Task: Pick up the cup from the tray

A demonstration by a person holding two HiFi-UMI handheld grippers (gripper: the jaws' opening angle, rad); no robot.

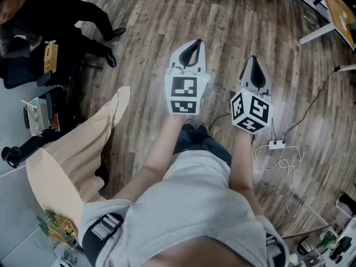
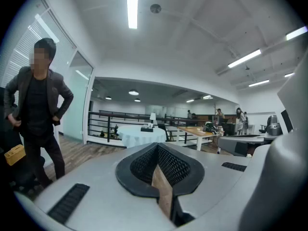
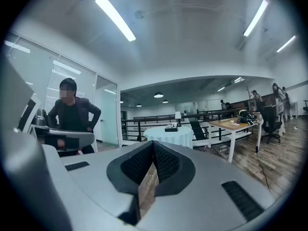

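Overhead, strip lights (image 2: 132, 6) line a white ceiling (image 2: 192, 42); underfoot lies grey wood-plank floor (image 1: 250, 26). Both the left tool (image 1: 192, 46) and right tool (image 1: 253, 60) are closed, holding nothing.

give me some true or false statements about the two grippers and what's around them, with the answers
1. The left gripper and the right gripper both have their fingers shut. True.
2. The right gripper holds a cup. False: nothing is between its fingers.
3. Both grippers are held over a wooden floor. True.
4. A tray lies right under the grippers. False: only floor shows below them.
5. A person in a dark jacket shows in both gripper views. True.
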